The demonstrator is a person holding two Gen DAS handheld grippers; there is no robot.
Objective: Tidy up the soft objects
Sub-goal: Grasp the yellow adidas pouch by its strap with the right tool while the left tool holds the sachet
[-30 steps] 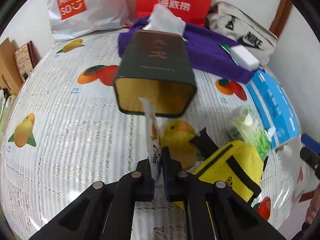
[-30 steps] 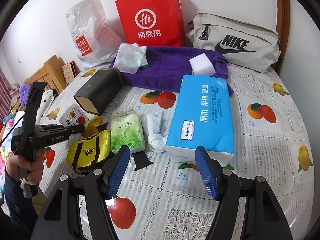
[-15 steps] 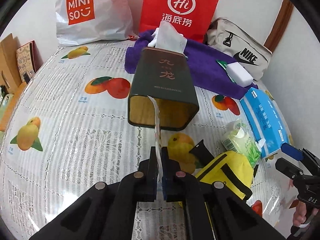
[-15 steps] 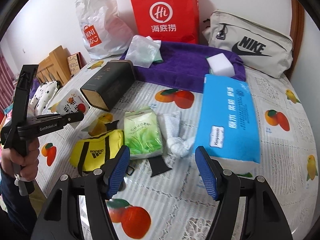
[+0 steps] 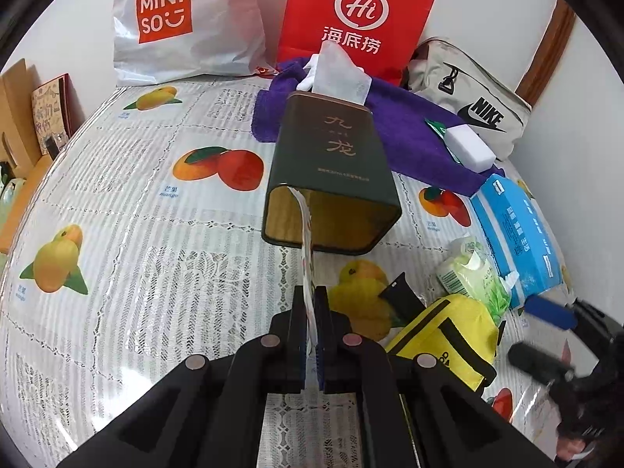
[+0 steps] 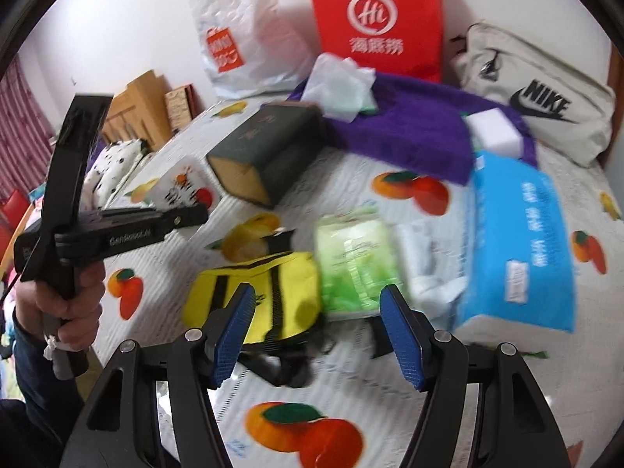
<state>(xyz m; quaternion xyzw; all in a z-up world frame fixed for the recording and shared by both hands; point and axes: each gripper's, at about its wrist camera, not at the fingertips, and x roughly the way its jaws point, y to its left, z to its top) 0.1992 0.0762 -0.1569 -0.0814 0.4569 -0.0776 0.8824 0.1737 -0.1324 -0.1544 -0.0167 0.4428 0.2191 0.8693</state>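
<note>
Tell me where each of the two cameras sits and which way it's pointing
Left wrist: rides the left gripper, facing the green tin lying on its side; its shut fingers pinch a thin packet.
Right wrist: rides the right gripper, blurred, looking over the yellow bag; open fingers show, plus the person's left hand.
Shared: tin, yellow bag, red bag.

A table covered with a fruit-printed cloth (image 5: 128, 241) carries everything. Along its far edge stand a white Miniso bag (image 5: 183, 23) and a red paper bag (image 5: 357, 19), with a beige Nike pouch (image 5: 475, 105) at the far right corner and a purple towel (image 5: 413, 132) just in front. Nearer the middle a dark green box (image 5: 331, 171) lies on its side, and toward the right edge lie a blue tissue pack (image 5: 518, 234), a green packet (image 5: 474, 277) and a yellow bag (image 5: 444, 335).
</note>
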